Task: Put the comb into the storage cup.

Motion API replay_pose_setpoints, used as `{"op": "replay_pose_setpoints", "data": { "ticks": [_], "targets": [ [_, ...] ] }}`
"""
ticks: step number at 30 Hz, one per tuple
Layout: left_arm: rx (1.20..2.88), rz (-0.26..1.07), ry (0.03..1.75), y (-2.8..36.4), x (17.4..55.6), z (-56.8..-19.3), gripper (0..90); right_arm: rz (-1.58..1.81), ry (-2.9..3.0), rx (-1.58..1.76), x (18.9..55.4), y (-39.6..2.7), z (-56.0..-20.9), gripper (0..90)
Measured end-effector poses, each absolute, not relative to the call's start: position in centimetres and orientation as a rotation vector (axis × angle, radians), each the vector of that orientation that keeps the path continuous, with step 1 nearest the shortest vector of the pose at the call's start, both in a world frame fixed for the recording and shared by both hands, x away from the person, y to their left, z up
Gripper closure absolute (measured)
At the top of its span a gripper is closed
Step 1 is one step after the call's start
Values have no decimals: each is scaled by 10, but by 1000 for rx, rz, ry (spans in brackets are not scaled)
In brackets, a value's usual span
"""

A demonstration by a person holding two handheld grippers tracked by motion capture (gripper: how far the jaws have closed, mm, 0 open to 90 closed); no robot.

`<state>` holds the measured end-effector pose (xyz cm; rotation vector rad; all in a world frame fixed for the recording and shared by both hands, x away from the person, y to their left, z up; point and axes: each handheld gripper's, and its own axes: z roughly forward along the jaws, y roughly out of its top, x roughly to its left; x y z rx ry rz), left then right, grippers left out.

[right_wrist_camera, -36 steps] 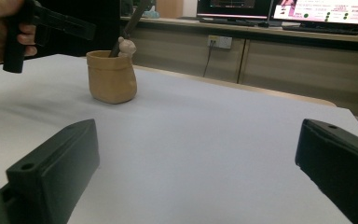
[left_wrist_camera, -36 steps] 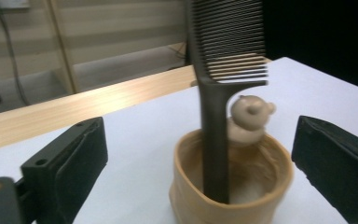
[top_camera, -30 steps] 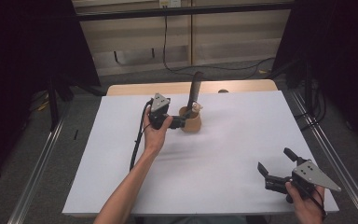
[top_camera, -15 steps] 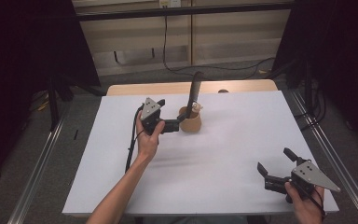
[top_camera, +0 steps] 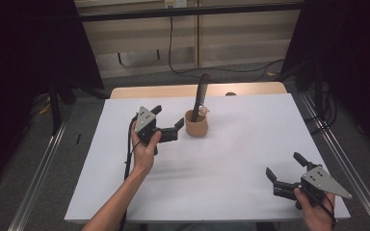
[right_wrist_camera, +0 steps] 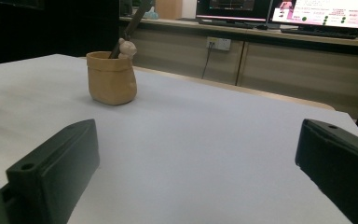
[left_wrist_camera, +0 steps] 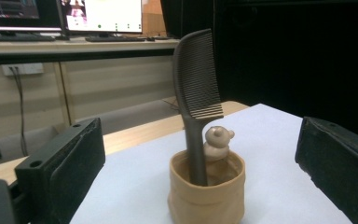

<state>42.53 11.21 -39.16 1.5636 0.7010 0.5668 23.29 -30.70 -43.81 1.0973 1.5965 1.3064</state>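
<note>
While the right tongs [top_camera: 283,172] are idling open, the left tongs [top_camera: 168,124], open too, are backing off the cup [top_camera: 196,123], leaving the comb [top_camera: 202,94] standing inside.

On the table [top_camera: 231,159], the cup [top_camera: 196,126] stands far of centre with the comb [top_camera: 201,95] upright in it. My left gripper [top_camera: 169,126] sits just left of the cup; my right gripper [top_camera: 285,167] is near, at the right corner.

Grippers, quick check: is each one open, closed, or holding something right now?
Left gripper: open, holding nothing, jaws facing the tan holder with the comb.
Right gripper: open, holding nothing.
</note>
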Motion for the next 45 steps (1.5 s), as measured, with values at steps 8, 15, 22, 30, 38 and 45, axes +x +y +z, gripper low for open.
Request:
{"op": "replay_pose_setpoints", "data": {
  "ticks": [8, 15, 22, 30, 38, 45],
  "targets": [
    [1537, 585, 716, 137, 415, -392, 14, 1306, 1593, 1096, 233, -307, -438, 0],
    [1546, 624, 711, 153, 400, -397, 10, 1307, 1588, 1095, 232, -308, -438, 0],
    [1566, 674, 690, 163, 386, -395, 16, 1302, 1590, 1096, 232, -307, -438, 0],
    [1546, 675, 719, 172, 369, -394, 16, 1305, 1586, 1091, 232, -307, -438, 0],
    [1553, 690, 764, 184, 359, -404, 18, 1305, 1588, 1079, 232, -306, -437, 0],
    [1532, 702, 835, 195, 346, -408, 26, 1305, 1587, 1086, 232, -307, -437, 0]
  ]
}}
